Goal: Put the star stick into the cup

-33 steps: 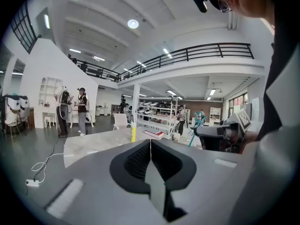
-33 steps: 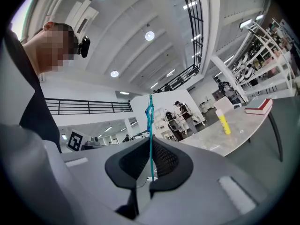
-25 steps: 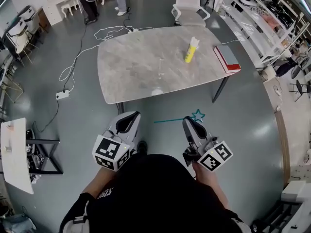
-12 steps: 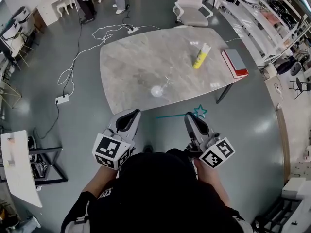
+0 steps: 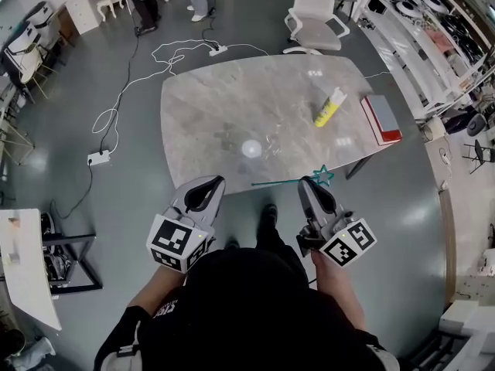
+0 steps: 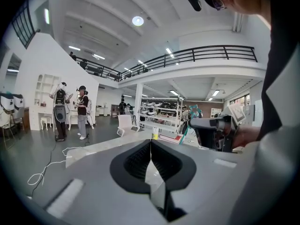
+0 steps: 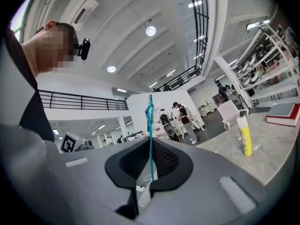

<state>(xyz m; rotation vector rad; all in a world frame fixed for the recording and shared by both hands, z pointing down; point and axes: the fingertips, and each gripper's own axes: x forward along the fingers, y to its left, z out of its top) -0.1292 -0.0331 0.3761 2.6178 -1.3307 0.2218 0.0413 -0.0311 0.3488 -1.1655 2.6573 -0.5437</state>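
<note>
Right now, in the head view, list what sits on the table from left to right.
Clear cup → yellow bottle → book with a red edge.

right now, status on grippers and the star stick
Right gripper shut on star stick. Left gripper shut, empty. Cup on table ahead; yellow bottle well aside.

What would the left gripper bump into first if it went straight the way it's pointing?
Most likely the table: its grey top lies right beyond the left gripper, with the yellow bottle farther along. Depth is hard to judge.
</note>
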